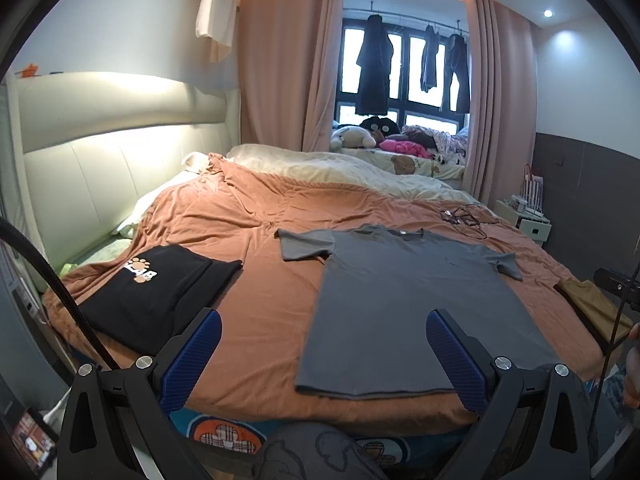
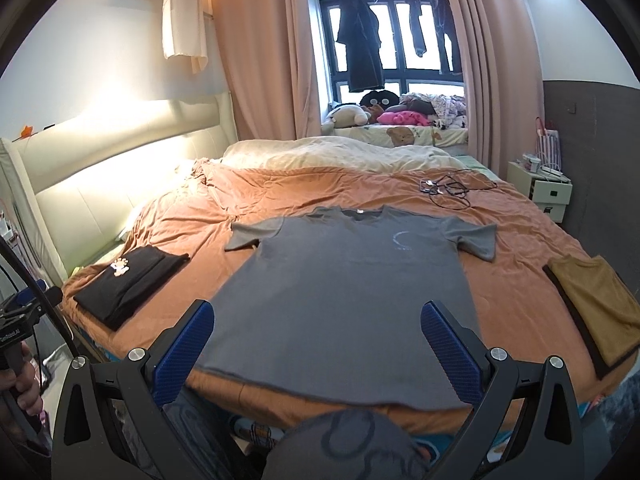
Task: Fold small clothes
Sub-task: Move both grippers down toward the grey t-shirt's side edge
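A grey T-shirt (image 1: 396, 300) (image 2: 344, 292) lies spread flat on the orange bedspread (image 1: 264, 304) (image 2: 280, 188), collar toward the window, hem at the near bed edge. My left gripper (image 1: 322, 344) stands open above the near edge, its right pad over the shirt's lower hem. My right gripper (image 2: 316, 340) is open too, hovering over the shirt's lower half with nothing between its fingers. A folded black shirt with a paw print (image 1: 156, 292) (image 2: 128, 284) rests at the left. At the right edge sits a folded tan shirt (image 1: 596, 312) (image 2: 596, 304).
Tangled black cables (image 1: 464, 218) (image 2: 448, 190) lie on the bedspread beyond the grey shirt. A cream duvet (image 2: 340, 156) is bunched at the far side. A padded headboard (image 1: 100, 152) runs along the left, a white nightstand (image 2: 548, 190) stands right.
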